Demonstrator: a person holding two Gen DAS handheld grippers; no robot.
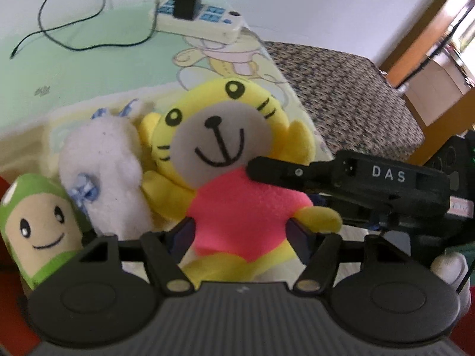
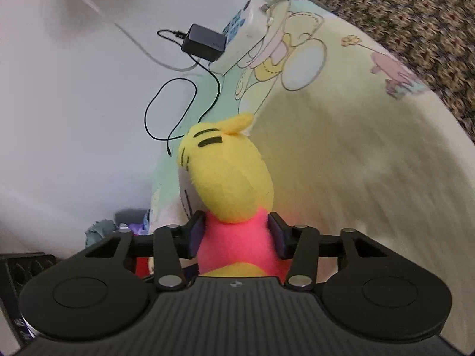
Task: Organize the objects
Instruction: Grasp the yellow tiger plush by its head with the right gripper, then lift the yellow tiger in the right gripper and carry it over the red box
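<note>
Tugging apart is the main risk I see: both grippers clamp one yellow tiger plush (image 1: 228, 160) on its pink torso, so diverging pulls could strain the seams or knock over the white bunny plush (image 1: 104, 172) and green plush (image 1: 38, 225) beside it. The left gripper (image 1: 242, 237) and right gripper (image 2: 236, 234) each pinch the soft body above the cartoon blanket (image 2: 341, 163).

1. The tiger plush (image 1: 228, 160) is yellow with black stripes, a white face and a pink shirt.
2. The plush bunny (image 1: 104, 175) left of it is white with a blue checked bow.
3. The farthest-left plush (image 1: 38, 231) is green with a beige face.
4. The blanket (image 1: 89, 68) is pale green with cartoon prints.
5. The mattress (image 1: 350, 95) has a brown speckled pattern.
</note>
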